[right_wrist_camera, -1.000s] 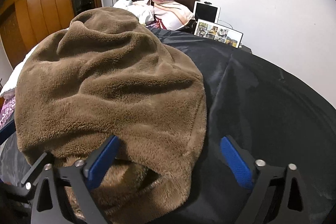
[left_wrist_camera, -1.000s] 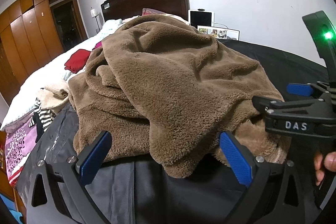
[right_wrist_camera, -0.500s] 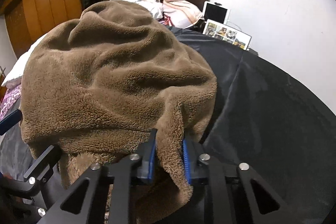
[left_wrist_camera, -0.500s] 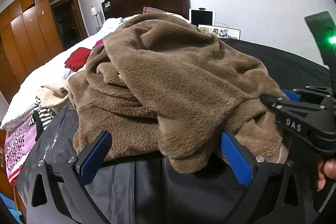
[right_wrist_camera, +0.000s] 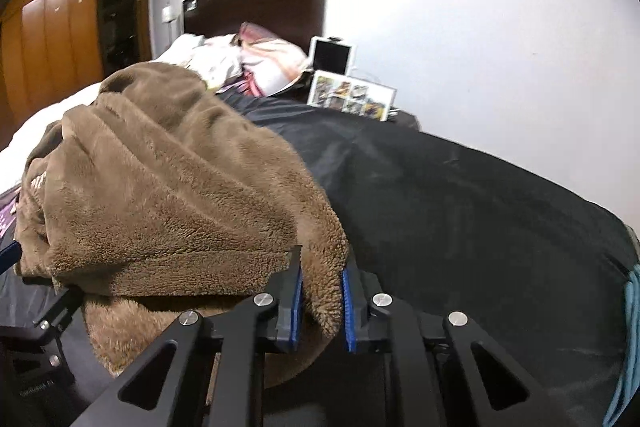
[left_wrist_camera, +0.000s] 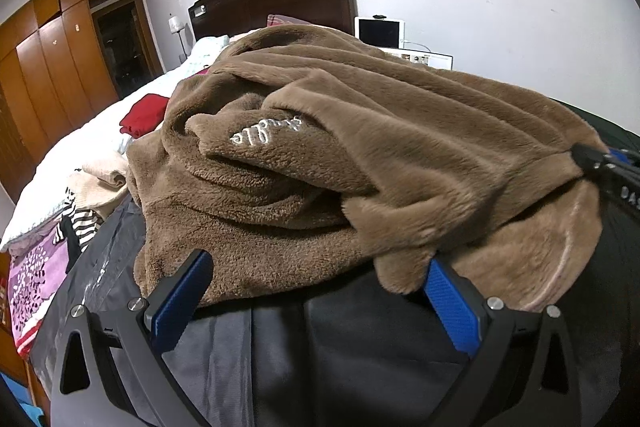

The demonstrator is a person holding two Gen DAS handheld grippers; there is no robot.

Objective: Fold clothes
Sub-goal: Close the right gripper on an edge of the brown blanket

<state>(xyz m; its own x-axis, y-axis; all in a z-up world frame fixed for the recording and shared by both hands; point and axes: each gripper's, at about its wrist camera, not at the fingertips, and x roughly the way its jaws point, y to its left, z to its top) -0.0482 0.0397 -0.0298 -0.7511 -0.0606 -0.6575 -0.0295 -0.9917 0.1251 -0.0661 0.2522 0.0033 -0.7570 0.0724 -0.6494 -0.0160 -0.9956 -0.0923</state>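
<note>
Left wrist view: the brown fleece garment (left_wrist_camera: 360, 163) lies heaped on the black sheet (left_wrist_camera: 320, 339) that covers this end of the bed, white embroidered script showing on a fold near the middle of the heap. The left gripper (left_wrist_camera: 316, 295) stands wide open at the garment's near edge, one blue pad at each side, nothing pinched between them. At the garment's right end the right gripper (left_wrist_camera: 600, 167) shows only as a black tip biting into the pile, with creases fanning back from it. Beyond the garment's left side a red item (left_wrist_camera: 144, 115) and a striped piece (left_wrist_camera: 80, 223) lie on the bed.

Right wrist view: the right gripper (right_wrist_camera: 320, 303) is clamped on a thick fold at the garment's corner, having just been closing on it. The rest of the garment trails off to the left.

The fleece looks soft, bulky and limp; it should sag and drag rather than hold shape. Hems and corners probably offer the surest hold, since the plush compresses under the pads.
</note>
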